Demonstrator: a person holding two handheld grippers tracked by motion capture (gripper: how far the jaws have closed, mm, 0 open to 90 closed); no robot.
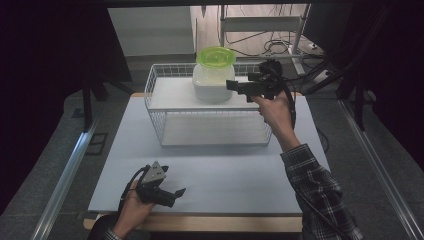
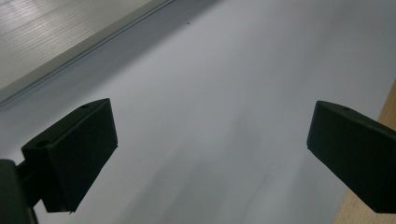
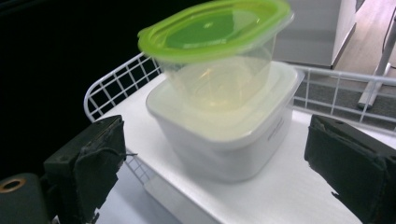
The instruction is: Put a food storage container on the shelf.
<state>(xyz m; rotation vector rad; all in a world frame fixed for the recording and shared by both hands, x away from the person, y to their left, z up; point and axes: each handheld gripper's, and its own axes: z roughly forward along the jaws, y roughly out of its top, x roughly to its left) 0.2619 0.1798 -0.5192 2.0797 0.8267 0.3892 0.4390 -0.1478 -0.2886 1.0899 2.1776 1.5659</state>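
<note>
On the top shelf of a white wire rack (image 1: 156, 119) stands a white tub (image 1: 212, 86) with a clear container, green-lidded (image 1: 215, 56), stacked on it. My right gripper (image 1: 233, 86) hovers level just to the right of the tub, jaws open, nothing between them. In the right gripper view the white tub (image 3: 224, 140) and the green-lidded container (image 3: 215, 32) stand a short way ahead of the right gripper (image 3: 215, 158), beside the rack's wire rim (image 3: 116, 84). My left gripper (image 1: 176, 193) rests open over the table's front left; the left gripper (image 2: 210, 154) has only tabletop ahead.
The pale grey tabletop (image 1: 225, 170) has a wooden strip (image 1: 215, 223) along its front edge. The rack's lower shelf (image 1: 210, 131) is bare. Behind the table stands a metal frame (image 1: 260, 25) with cables on the floor. Dark curtains hang at both sides.
</note>
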